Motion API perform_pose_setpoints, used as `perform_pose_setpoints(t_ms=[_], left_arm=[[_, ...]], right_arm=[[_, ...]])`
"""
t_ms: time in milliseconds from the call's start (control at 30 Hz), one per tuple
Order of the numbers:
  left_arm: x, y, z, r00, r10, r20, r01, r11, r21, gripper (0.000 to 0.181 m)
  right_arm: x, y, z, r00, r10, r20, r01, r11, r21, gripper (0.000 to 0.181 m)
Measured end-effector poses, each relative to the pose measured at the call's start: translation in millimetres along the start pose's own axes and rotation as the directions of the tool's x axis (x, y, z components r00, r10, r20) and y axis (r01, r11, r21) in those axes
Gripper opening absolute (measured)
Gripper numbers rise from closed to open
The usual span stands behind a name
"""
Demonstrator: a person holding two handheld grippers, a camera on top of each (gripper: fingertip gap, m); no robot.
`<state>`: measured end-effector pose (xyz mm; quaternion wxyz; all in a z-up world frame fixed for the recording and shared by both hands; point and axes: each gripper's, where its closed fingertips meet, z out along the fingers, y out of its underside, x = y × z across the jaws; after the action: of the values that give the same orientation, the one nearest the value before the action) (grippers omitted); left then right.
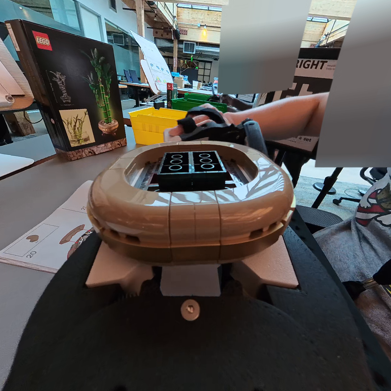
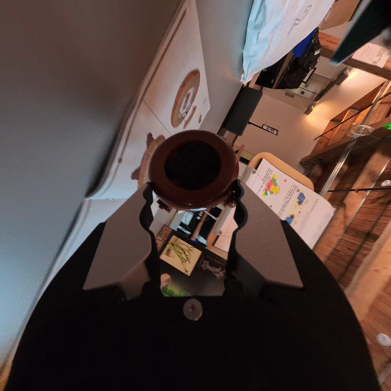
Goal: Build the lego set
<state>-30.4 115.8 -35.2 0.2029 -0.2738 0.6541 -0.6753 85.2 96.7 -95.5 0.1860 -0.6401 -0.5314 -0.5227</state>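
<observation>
In the left wrist view my left gripper [image 1: 190,251] is shut on a tan, rounded lego pot ring [image 1: 190,213], held level just above the table edge. Black bricks [image 1: 191,167] stand in the ring's hollow. Beyond the ring a hand holds the right gripper [image 1: 213,127]. In the right wrist view, which is rolled sideways, my right gripper [image 2: 192,190] is shut on a dark brown round lego piece [image 2: 193,167] with a black centre, pinched at its lower edge by the fingertips [image 2: 147,192].
An open instruction booklet [image 1: 48,239] lies on the grey table [image 1: 31,190] to the left; it also shows in the right wrist view [image 2: 179,84]. The lego box [image 1: 72,91] stands behind. A yellow bin [image 1: 152,127] and a green bin [image 1: 196,103] sit farther back. A person's lap [image 1: 349,243] is at the right.
</observation>
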Motion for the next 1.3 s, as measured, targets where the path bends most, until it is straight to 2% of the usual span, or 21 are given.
perform_pose_setpoints(t_ms=[133,300,500,700,833,933,1067,1200,1233,1267,1300], left_arm=[[-1.4,-1.3,-1.4,1.0,-0.003,0.007,0.003,1.0,0.006,0.07],[-3.3,-4.0,-2.9,1.0,-0.021,0.009,0.021,1.0,0.022,0.07],[-4.1,-5.2,-3.7,1.0,-0.018,0.015,0.017,0.999,0.028,0.07],[-2.5,-6.2,-3.3,1.0,-0.013,0.011,0.013,0.999,0.029,0.07],[0.2,-6.3,-2.2,1.0,-0.004,0.005,0.004,1.0,0.025,0.07],[3.4,-7.1,-1.3,1.0,0.009,0.0,-0.009,1.0,0.022,0.07],[4.7,-12.6,-2.6,1.0,-0.017,-0.015,0.017,0.999,0.049,0.07],[-1.1,-17.9,-7.6,0.999,-0.036,-0.002,0.037,0.996,0.075,0.069],[-2.2,-19.6,-9.0,0.999,-0.039,0.003,0.039,0.996,0.082,0.124],[-2.6,-21.4,-10.3,0.999,-0.042,0.003,0.041,0.995,0.09,0.069],[-2.8,-23.3,-11.4,0.999,-0.045,0.003,0.044,0.994,0.099,0.069]], right_arm=[[-2.8,12.7,22.8,0.98,-0.197,-0.001,0.196,0.977,-0.082,0.077],[-15.9,-12.1,23.8,0.904,-0.426,-0.023,0.425,0.904,-0.035,0.077],[-17.0,-23.7,21.3,0.892,-0.451,-0.023,0.452,0.892,0.015,0.077],[-20.5,-33.5,20.3,0.844,-0.535,-0.034,0.536,0.842,0.062,0.077],[-22.8,-41.4,23.7,0.777,-0.629,-0.002,0.627,0.774,0.089,0.077],[-23.0,-45.7,29.7,0.696,-0.717,0.035,0.713,0.696,0.089,0.078],[-22.2,-44.7,42.0,0.641,-0.748,0.173,0.757,0.653,0.017,0.078],[-24.6,-56.4,43.7,0.594,-0.779,0.202,0.786,0.615,0.063,0.078],[-23.9,-57.6,44.0,0.592,-0.781,0.201,0.787,0.613,0.064,0.078],[-22.3,-58.7,44.3,0.599,-0.778,0.193,0.784,0.618,0.06,0.079],[-21.4,-60.0,44.6,0.607,-0.773,0.182,0.778,0.626,0.062,0.079]])
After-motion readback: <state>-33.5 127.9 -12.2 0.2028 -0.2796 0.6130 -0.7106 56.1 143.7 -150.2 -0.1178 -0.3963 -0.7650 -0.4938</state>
